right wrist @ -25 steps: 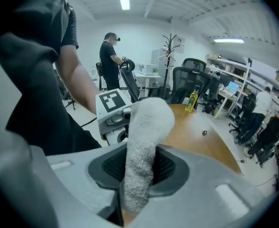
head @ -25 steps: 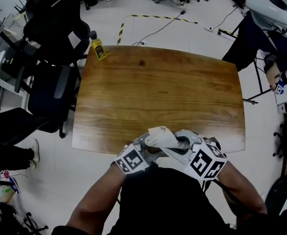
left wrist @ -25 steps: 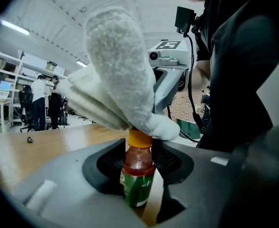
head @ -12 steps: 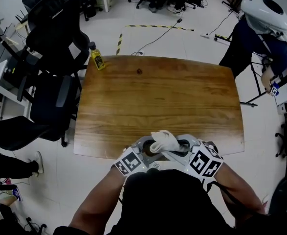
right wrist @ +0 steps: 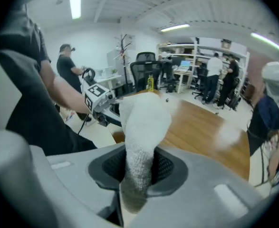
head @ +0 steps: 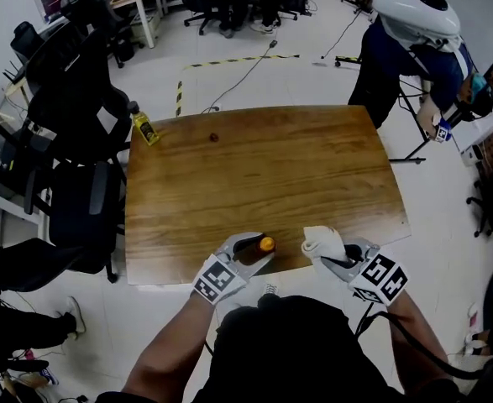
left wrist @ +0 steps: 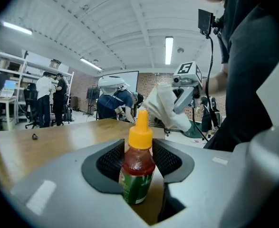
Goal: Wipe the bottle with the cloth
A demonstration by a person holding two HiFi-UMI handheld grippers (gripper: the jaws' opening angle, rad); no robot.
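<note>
A busy workshop surrounds you, with black office chairs (head: 78,141) along the left of the head view, another person (head: 414,53) bent over at the upper right, and a wooden table (head: 263,175) filling the middle. A yellow bottle (head: 144,128) stands on the table's far left corner, well away from the work.

Your left gripper (head: 244,250) is at the lower centre of the head view, at the table's near edge. The bottle (left wrist: 138,167), with its orange cap, sits between its jaws. Those jaws are opening, yet in the left gripper view the pads lie against the bottle's sides, so I judge it held, if loosely.

Your right gripper (head: 340,257) is just right of it, clamped tight on the lower end of the white cloth (head: 323,242). The rest of the cloth stands up out of the jaws as a soft bundle.

What matters now is the gap. The cloth lies to the right of the bottle and apart from it, with bare table edge between them. The bottle's long axis runs along your left jaws, and its capped end points right toward the cloth. So the neck and shoulder are the nearest reachable part. The cloth hand should travel left, and firm up the left grip before pressing.
</note>
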